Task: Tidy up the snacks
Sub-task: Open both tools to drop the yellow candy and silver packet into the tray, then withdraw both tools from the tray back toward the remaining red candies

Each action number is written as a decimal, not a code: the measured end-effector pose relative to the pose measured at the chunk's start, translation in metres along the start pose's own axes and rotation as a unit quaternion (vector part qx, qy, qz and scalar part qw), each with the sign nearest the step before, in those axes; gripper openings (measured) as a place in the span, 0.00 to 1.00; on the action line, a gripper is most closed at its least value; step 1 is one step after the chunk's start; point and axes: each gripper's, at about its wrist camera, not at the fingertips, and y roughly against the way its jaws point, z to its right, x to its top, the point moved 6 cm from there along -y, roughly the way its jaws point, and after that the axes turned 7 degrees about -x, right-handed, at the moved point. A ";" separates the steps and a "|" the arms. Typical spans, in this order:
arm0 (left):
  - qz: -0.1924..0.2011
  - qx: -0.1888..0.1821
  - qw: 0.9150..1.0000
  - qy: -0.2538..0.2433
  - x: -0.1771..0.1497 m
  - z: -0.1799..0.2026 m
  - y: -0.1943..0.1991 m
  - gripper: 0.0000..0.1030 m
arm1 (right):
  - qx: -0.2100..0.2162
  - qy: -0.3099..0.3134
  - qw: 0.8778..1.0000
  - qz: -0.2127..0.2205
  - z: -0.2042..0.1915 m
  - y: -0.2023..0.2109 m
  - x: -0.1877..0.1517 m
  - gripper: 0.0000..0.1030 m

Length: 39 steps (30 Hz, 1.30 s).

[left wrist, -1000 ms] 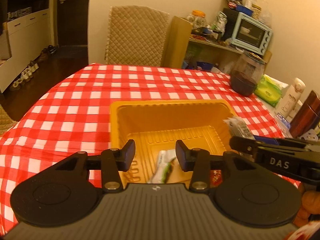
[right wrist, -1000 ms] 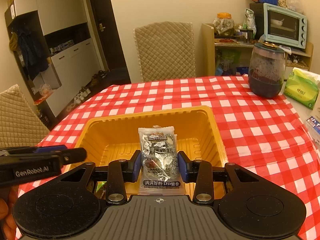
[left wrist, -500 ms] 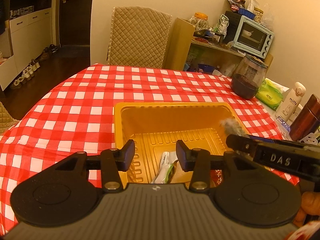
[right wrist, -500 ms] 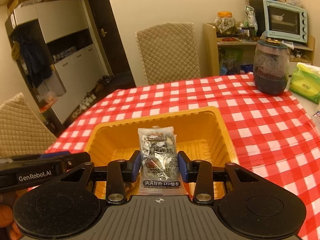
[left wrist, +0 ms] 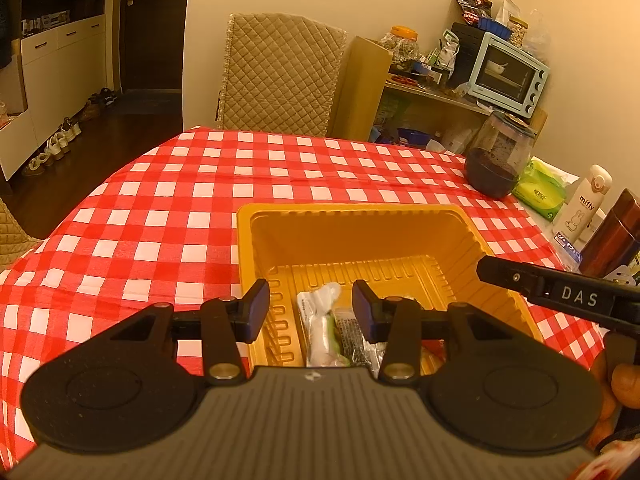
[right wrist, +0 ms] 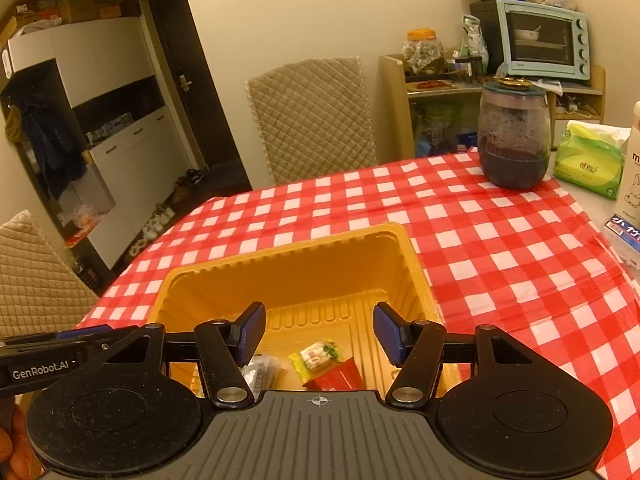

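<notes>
Since half a second before, right gripper (right wrist: 319,332) had let go of the silver packet (right wrist: 262,372) and spread its jaws wide; nothing was held between them. Packet lay on the floor of the yellow tray (right wrist: 412,256), at the near left, partly hidden behind the gripper's left finger. Beside it: a small yellow sweet (right wrist: 316,356) and a red packet (right wrist: 340,374), both in the tray.

Left gripper (left wrist: 310,312) hung over the tray's near edge, jaws apart, empty. Below it in the tray (left wrist: 352,212): a white-and-green wrapper (left wrist: 320,328) and a dark-printed packet (left wrist: 354,338) touching its right side.

Tray sat on a red-checked cloth (left wrist: 160,208). Farther off on the table: a dark jar (right wrist: 514,136), a green tissue pack (right wrist: 588,160), a white bottle (left wrist: 586,200). Behind the table: a quilted chair (left wrist: 280,76), a shelf with a blue oven (right wrist: 544,40).
</notes>
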 end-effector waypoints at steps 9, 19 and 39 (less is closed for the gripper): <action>0.003 -0.001 1.000 0.000 -0.003 0.003 0.011 0.40 | -0.004 0.009 1.000 0.010 0.004 0.014 -0.004 0.58; 0.023 -0.010 1.000 -0.001 -0.015 0.013 0.046 0.40 | -0.020 -0.001 0.999 0.028 0.024 0.046 -0.013 0.58; 0.012 -0.006 1.000 -0.009 -0.097 0.034 0.096 0.40 | -0.059 0.003 0.998 0.015 0.070 0.121 -0.094 0.58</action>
